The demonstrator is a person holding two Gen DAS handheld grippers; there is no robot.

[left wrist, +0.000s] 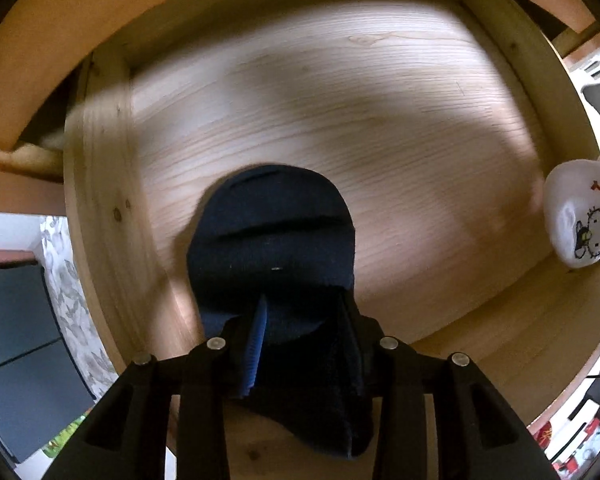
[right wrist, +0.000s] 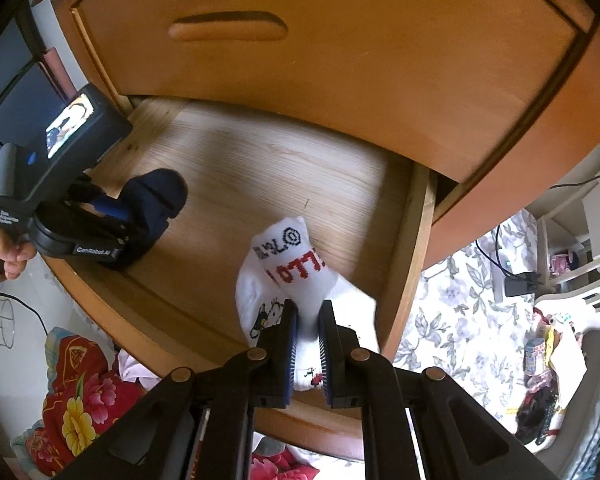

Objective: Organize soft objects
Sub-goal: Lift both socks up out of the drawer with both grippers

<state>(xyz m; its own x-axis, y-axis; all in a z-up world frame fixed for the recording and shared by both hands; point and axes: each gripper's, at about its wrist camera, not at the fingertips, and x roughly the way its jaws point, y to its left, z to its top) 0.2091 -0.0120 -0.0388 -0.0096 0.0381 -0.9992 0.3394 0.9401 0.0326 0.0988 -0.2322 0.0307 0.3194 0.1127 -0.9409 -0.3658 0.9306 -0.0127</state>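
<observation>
Wood fills both views: a pale open drawer [right wrist: 260, 168] pulled out from under a darker orange-brown drawer front [right wrist: 340, 60] with a carved recessed handle [right wrist: 228, 26].

At the far left of the right wrist view a bare hand [right wrist: 8, 252] grips the handle of the left tongs [right wrist: 140, 216], whose body carries a small lit screen [right wrist: 70, 124]. These tongs are clamped on a dark navy sock [right wrist: 156, 196], which sits over the left part of the drawer floor. In the left wrist view the same navy sock [left wrist: 272, 232] bulges forward from between the blue-padded fingers at lower centre (its loose end droops below them), with the drawer's bare wood grain [left wrist: 340, 100] behind it.

Toward the centre of the right wrist view, the right tongs [right wrist: 308, 328] pinch a white sock [right wrist: 284, 276] printed with red lettering and a small cartoon cat; their jaws stand narrow, pressed against the fabric. The white sock lies over the right front part of the drawer, near its side wall. It shows again at the right edge of the left wrist view [left wrist: 580, 216].

At lower left of the right wrist view lies a red flowered cloth [right wrist: 80, 392]; at right, a floral-patterned fabric [right wrist: 460, 320] and a white plastic basket [right wrist: 580, 312].
</observation>
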